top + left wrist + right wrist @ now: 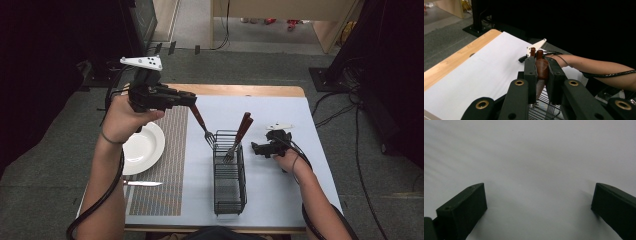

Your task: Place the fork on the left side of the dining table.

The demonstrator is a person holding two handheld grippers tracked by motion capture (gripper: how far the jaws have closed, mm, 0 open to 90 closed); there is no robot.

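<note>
My left gripper (pixel 192 100) is raised over the table's left half and is shut on the brown handle of a fork (pixel 202 125). The fork hangs slanted, tines down, just left of a black wire basket (pixel 230 190). In the left gripper view the pads (pixel 530 72) clamp the brown handle (pixel 541 68), with the tines (pixel 551 110) over the basket wires. Other brown-handled utensils (pixel 242 131) stand in the basket. To the basket's right, my right gripper (pixel 256 148) rests low on the table; its jaws (pixel 539 205) stand wide apart with nothing between them.
A white plate (pixel 142 147) and a knife (pixel 142 183) lie on a striped placemat (pixel 165 200) at the left. A white sheet (pixel 280 195) covers the table. The person's right forearm (pixel 599 68) reaches in beyond the basket.
</note>
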